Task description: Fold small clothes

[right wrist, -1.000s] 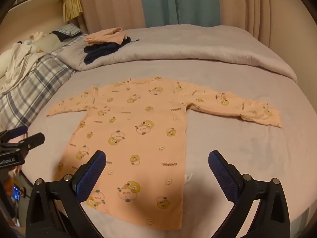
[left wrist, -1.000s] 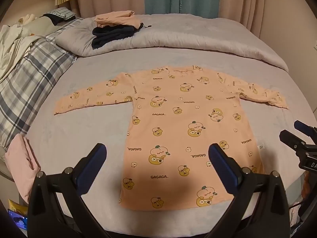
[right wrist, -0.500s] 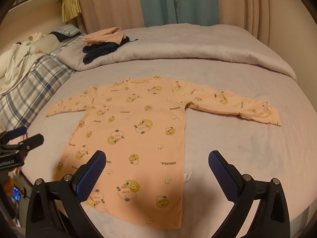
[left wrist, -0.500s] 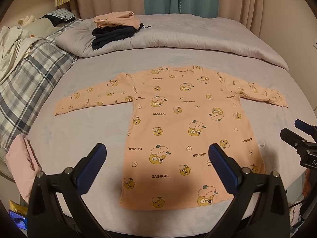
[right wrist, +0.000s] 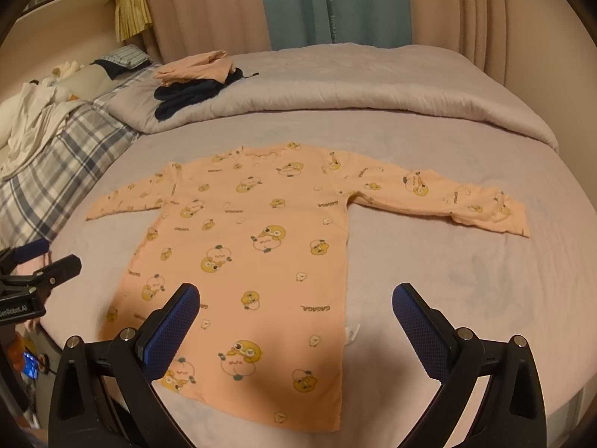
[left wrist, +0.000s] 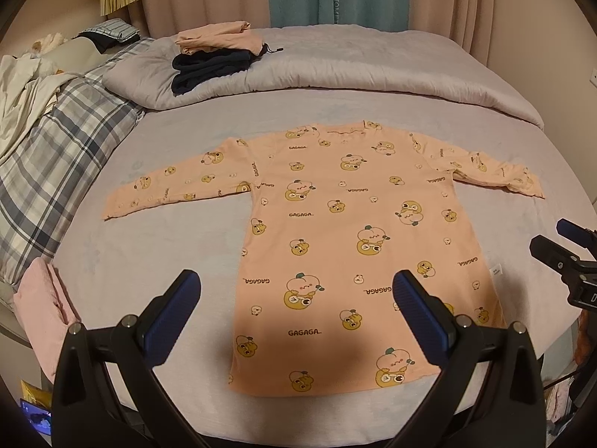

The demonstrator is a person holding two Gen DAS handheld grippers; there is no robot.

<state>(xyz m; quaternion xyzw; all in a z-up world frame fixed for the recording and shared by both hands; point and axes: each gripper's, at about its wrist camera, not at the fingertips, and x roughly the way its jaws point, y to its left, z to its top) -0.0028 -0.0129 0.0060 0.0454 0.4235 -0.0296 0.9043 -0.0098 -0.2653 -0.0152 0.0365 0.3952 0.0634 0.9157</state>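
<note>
An orange long-sleeved child's top (left wrist: 335, 231) (right wrist: 261, 246) with a cartoon print lies flat on the grey bed, sleeves spread left and right, hem toward me. My left gripper (left wrist: 296, 298) hovers open above the hem area, holding nothing. My right gripper (right wrist: 296, 313) is open too, above the hem's right half. Each gripper shows at the edge of the other's view: the right gripper (left wrist: 563, 257) and the left gripper (right wrist: 41, 261).
A rolled grey duvet (left wrist: 373, 71) crosses the bed behind the top, with a pile of folded dark and orange clothes (left wrist: 216, 56) on it. A plaid blanket (left wrist: 56, 149) and white cloth lie left. A pink folded item (left wrist: 41, 310) sits at the bed's near left corner.
Both grippers have drawn back and risen slightly, so the top sits a little further off in each view. The top has not moved.
</note>
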